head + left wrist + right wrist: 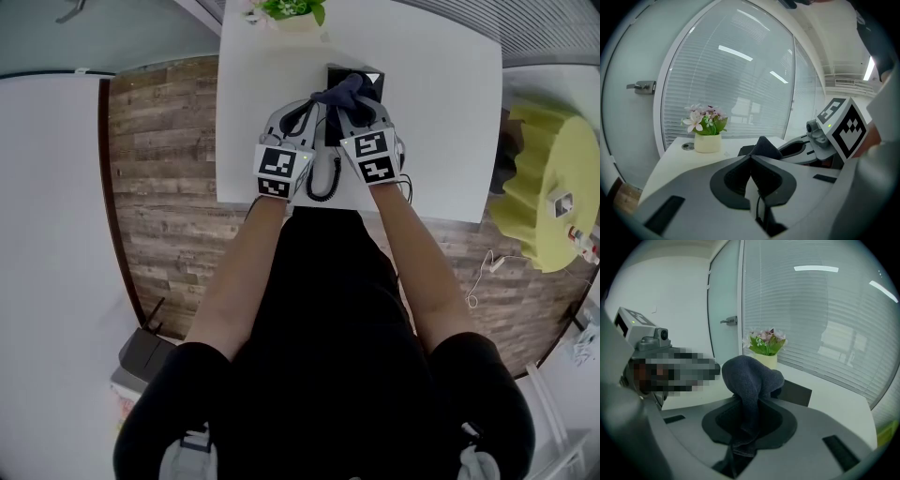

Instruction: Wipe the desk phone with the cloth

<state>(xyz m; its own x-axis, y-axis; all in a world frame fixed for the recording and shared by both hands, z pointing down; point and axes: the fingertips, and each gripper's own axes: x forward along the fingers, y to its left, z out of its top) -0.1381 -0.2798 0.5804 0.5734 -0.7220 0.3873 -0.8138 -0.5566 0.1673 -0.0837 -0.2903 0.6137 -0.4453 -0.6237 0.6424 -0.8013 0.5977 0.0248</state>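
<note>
**Cloth clamped in the right gripper, over the desk phone**

The right gripper (749,405) has its jaws closed on a dark blue cloth (751,373). The fabric is pinched between the pads and bulges out past the tips in a rounded fold. In the head view that fold lies on top of the black desk phone (368,77), which sits about mid-table on the white table (441,122). Only the phone's far right corner shows from under the cloth and the grippers.

The left gripper (751,158) is just beside the right one, and both point toward the far edge. Its jaws are pressed together at the tips with nothing caught between them. The peak of the cloth rises just beyond those tips.

The phone's coiled cord (327,178) loops on the table between the two grippers' marker cubes and reaches toward the near edge.

A small pot of pink and white flowers (707,133) stands by the table's far edge, toward its left corner and well apart from the phone.
</note>
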